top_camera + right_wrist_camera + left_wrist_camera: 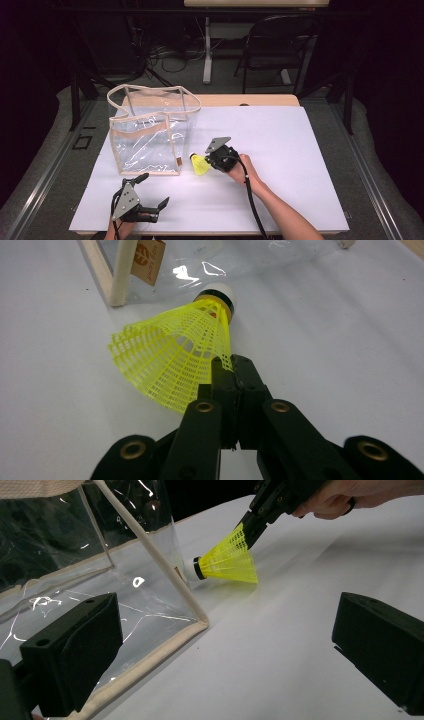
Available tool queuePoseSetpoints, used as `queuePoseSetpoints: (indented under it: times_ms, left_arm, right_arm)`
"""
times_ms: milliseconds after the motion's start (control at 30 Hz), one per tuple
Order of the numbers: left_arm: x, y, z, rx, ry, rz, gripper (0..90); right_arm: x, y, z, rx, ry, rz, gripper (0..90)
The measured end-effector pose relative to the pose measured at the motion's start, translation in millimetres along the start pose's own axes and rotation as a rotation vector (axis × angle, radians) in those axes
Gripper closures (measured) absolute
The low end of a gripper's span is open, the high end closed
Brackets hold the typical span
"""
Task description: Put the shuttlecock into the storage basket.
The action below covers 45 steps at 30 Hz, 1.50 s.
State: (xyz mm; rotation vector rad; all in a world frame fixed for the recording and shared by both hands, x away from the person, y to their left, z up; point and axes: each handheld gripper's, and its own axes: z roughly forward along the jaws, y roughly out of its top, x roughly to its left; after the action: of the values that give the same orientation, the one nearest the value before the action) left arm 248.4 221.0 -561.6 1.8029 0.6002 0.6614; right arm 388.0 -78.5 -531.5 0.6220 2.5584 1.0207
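1. Right gripper [214, 159]: jaws closed on the skirt rim of the yellow shuttlecock [200, 164], probably gripped at the edge to keep the mesh from crushing.
2. Shuttlecock held low over the white table [300, 170], just beside the clear bag [150, 132].
3. Long axis near horizontal; cork end toward the bag, skirt toward the right gripper.
4. Left gripper [150, 192]: jaws wide apart, empty, near the bag's front corner, likely ready to steady it.

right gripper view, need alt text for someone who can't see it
The right gripper, jaws closed, pinches the rim of a yellow mesh shuttlecock over a white table. Its white cork tip points toward a clear bag with beige trim.
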Motion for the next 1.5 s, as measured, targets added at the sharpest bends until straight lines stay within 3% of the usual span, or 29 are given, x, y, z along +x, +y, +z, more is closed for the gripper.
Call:
queuePoseSetpoints:
  times_ms: [1500]
  left_arm:
    - [-0.3, 0.2, -0.2, -0.004, -0.001, -0.006, 0.0]
  right_arm:
    - [-28.4, -6.6, -27.5, 0.017, -0.066, 0.053, 89.7]
